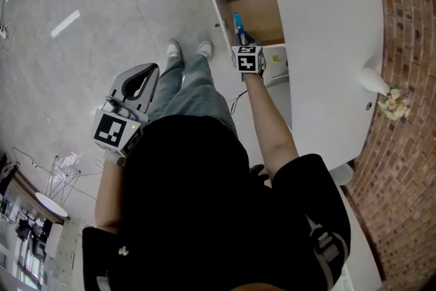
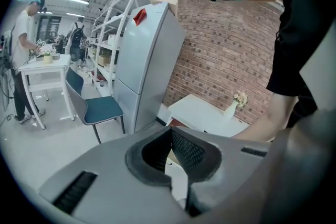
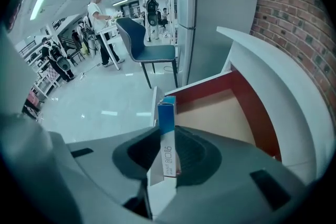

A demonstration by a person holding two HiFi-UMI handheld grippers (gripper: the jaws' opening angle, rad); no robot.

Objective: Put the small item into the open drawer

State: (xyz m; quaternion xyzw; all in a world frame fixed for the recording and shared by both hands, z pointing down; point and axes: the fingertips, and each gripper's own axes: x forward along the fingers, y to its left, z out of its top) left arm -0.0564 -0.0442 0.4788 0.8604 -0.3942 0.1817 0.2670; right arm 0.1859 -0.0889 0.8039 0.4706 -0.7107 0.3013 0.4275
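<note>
Right claw — clamped on small box — over open drawer.

Right tool pitched down, arm extended, jaws clamping box; left tool beside hip, jaws together.

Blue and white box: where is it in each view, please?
Head view: blue and white box upper centre, above the open drawer.
Left gripper view: not in it.
Right gripper view: the box at centre, clamped in the jaws, drawer behind.
Shared landmark: white tabletop, in all three.
</note>
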